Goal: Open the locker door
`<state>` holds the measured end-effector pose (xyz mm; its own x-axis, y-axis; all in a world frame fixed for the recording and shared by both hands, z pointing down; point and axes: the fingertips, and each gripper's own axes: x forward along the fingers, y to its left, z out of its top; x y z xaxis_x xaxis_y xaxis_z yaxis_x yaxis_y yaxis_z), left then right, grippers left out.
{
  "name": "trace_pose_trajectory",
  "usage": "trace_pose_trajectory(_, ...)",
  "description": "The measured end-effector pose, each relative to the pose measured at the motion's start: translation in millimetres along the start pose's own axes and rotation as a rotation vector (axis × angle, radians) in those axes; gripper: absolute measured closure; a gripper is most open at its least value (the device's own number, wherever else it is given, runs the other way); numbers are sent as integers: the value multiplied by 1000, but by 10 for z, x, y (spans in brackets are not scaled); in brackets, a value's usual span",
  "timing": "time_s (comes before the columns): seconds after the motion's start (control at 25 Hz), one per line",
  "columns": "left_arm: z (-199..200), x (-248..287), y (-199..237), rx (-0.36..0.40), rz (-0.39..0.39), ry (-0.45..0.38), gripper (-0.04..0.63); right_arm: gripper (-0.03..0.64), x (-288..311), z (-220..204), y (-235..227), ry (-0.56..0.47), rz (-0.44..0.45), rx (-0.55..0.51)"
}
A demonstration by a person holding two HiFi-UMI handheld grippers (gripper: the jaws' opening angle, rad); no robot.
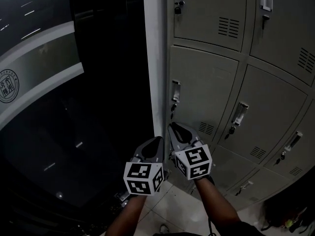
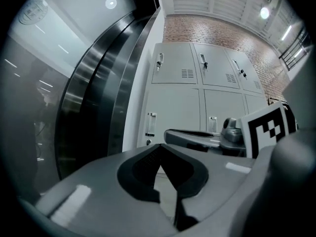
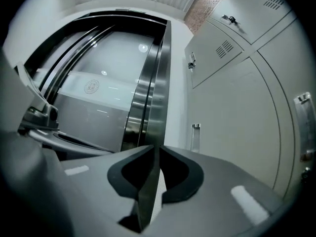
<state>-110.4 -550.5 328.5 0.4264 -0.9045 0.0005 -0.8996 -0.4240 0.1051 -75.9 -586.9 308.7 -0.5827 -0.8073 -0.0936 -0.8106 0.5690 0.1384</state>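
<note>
You are working the approach step: every locker door in view is sitting shut, and the nearest locker door, with its handle at its left edge, is lying just ahead of your tongs, untouched. The left tongs and right tongs are both pressing together on nothing. Next, by my judgement, you are needing to spread one pair, bring it round that handle and pull outward. A round seal is showing on the glass panel at left, its lettering too small to read.
</note>
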Motion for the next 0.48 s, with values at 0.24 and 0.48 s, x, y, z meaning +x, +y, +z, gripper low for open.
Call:
trace_pose_trajectory(0.24,57,33,99,7,-35,3,591,584,431,163,-423,-38,-69,28)
trace_pose_trajectory(0.48,84,72,245,9,-31,2,591,555,813,170,-792,-34,-118,30)
